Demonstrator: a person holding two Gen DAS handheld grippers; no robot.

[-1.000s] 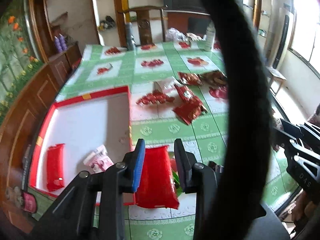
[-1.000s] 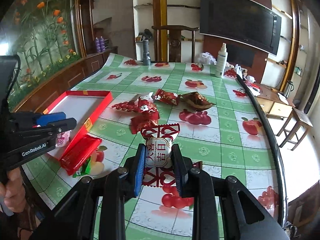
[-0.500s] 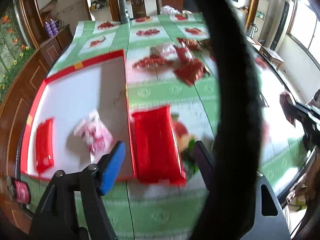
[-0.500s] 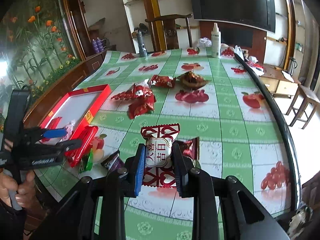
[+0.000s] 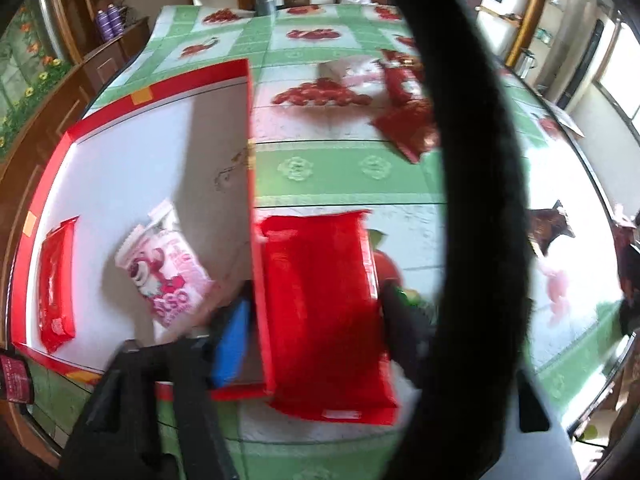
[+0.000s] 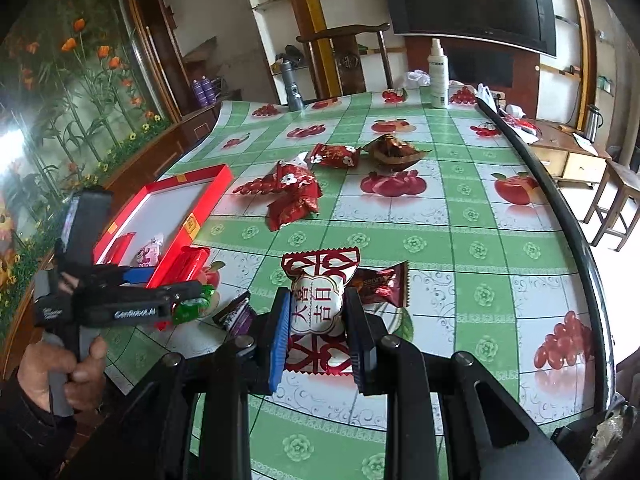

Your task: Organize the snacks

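A flat red packet (image 5: 324, 312) lies on the green tablecloth against the right wall of the red tray (image 5: 160, 92). My left gripper (image 5: 316, 308) points down over it. Its jaws are closing: the blue pad (image 5: 234, 336) is inside the tray wall and the dark finger (image 5: 402, 328) is at the packet's right edge. I see no firm pinch. The tray holds a pink packet (image 5: 168, 272) and a red packet (image 5: 56, 280). My right gripper (image 6: 318, 320) is shut on a white and red candy packet (image 6: 316, 308), held just above the table.
Loose snacks lie mid-table: red packets (image 6: 294, 196), a brown one (image 6: 394, 150), a dark brown packet (image 6: 382, 282), a purple one (image 6: 238, 312) and a green candy (image 6: 192, 304). A spray bottle (image 6: 439, 76) and a flashlight (image 6: 293, 84) stand at the far edge. A black strap (image 5: 472, 200) crosses the left wrist view.
My left gripper has dropped down over the flat red packet, and its jaws have spread wider to straddle the packet and the tray wall. The right gripper still holds its candy.
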